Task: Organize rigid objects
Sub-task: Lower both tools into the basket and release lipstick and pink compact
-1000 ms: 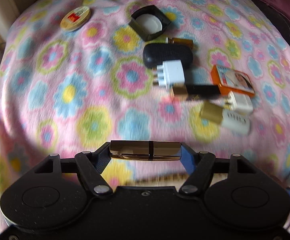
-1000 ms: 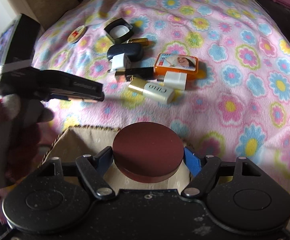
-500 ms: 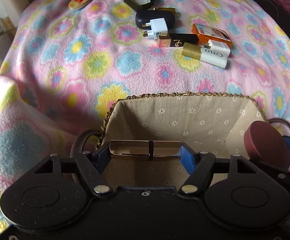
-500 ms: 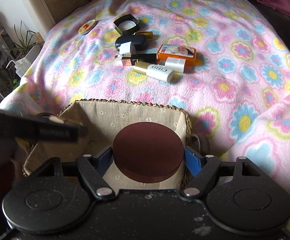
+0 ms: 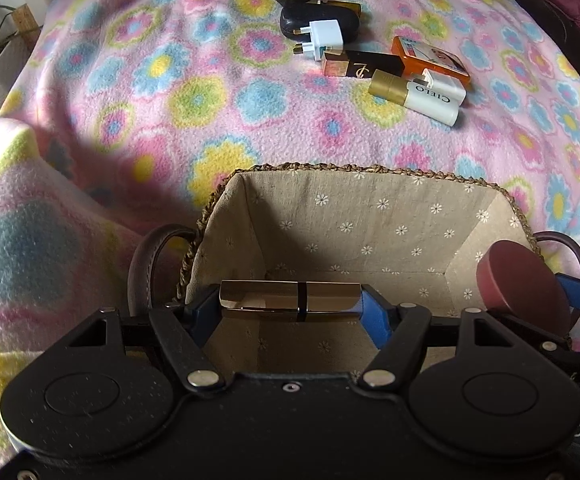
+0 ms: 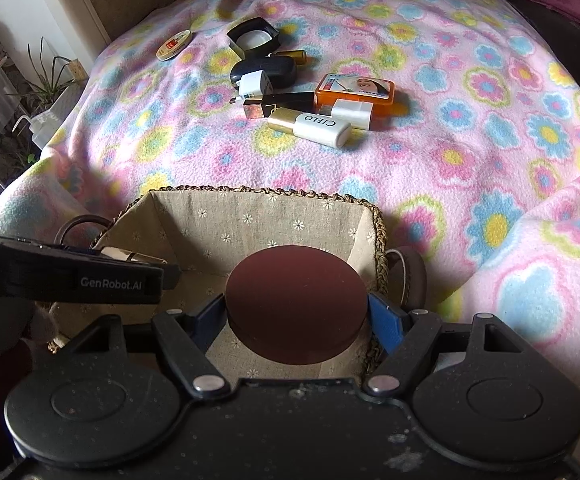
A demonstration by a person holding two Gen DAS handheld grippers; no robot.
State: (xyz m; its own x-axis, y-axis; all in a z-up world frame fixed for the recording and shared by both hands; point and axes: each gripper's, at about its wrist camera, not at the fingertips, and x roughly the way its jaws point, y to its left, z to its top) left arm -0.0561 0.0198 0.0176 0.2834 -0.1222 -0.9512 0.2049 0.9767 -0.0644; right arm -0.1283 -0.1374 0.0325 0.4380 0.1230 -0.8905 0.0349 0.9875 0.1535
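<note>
Soft daylight on flowered blanket, brightest at far end. Sharp, no motion blur. Shadow across near blanket and inside basket. Fisheye bends edges, corners go dark. Gold tube shows glare.

My left camera looks steeply down past my fingers into the basket, close above its near side. My right camera looks down from the basket's right part, equally close. Both views share the basket's lining and, beyond its far rim, the flowered blanket.
</note>
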